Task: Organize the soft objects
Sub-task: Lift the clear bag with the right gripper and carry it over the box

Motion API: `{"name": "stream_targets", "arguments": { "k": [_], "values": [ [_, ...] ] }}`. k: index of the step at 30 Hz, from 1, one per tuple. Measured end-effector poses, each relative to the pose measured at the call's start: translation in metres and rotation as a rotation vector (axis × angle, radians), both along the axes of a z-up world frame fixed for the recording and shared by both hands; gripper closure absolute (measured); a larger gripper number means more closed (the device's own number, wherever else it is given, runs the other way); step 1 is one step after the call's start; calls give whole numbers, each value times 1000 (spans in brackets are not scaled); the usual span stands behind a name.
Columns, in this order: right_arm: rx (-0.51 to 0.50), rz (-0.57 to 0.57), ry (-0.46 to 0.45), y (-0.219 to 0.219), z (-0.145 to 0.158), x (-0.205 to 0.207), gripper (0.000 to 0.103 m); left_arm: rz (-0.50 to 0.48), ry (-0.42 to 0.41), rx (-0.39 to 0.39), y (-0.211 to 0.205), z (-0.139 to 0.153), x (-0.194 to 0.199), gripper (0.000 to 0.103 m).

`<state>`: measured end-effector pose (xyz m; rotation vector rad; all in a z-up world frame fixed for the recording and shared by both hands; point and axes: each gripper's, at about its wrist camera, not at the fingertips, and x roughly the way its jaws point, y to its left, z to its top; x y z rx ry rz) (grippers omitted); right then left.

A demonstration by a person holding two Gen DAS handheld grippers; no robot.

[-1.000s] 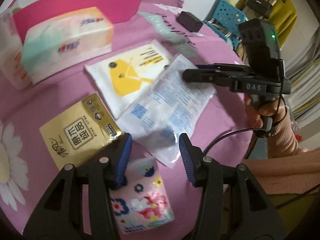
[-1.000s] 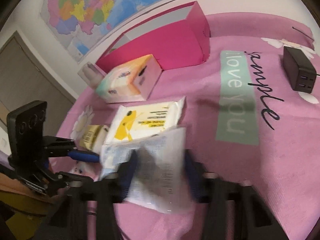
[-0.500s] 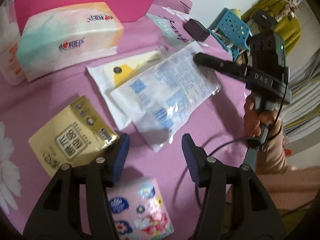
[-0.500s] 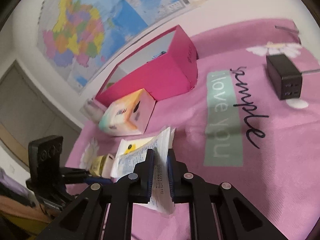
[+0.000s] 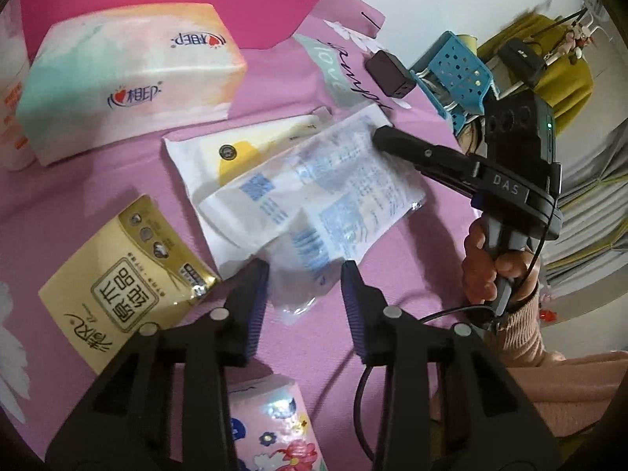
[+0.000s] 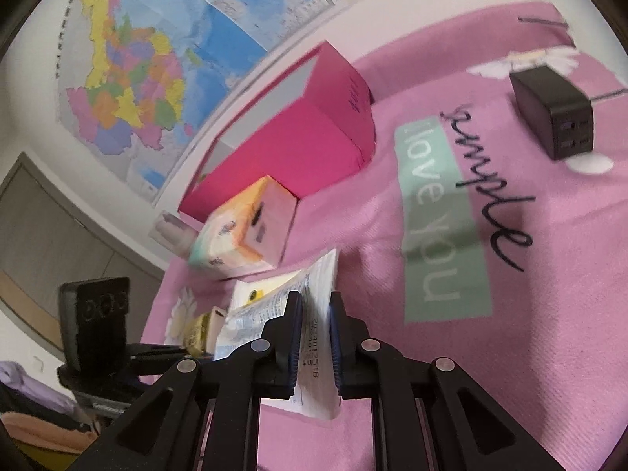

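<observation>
The blue-printed packet [image 5: 314,204] covers much of the yellow-and-white pack [image 5: 239,153]. Below the packet, the floral tissue pack [image 5: 271,428] is cut off by the frame edge.

We see a matt, finely ribbed pink cloth [image 6: 530,314] under everything. The white packet [image 5: 314,204] is glossy crinkled plastic film, as is the gold tissue pack [image 5: 121,274] at eight o'clock. The big tissue pack [image 5: 129,78] wears smooth, soft-sheen wrap. The magenta box [image 6: 306,145] looks like matt card; the charger [image 6: 553,106] is matt black plastic.
</observation>
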<state>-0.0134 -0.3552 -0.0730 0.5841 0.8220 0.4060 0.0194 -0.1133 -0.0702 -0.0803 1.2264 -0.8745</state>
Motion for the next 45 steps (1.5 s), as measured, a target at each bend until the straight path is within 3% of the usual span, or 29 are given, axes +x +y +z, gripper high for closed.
{"name": "stream_targets", "arguments": {
  "k": [11, 24, 45],
  "values": [
    [-38, 19, -121, 6, 50, 2, 90, 9, -135, -21, 9, 47, -4, 65],
    [-58, 36, -259, 21, 111, 51, 90, 86, -321, -4, 23, 107, 43, 64],
    [-92, 32, -291, 35, 139, 120, 90, 176, -390, 69, 23, 135, 113, 64]
  ]
}}
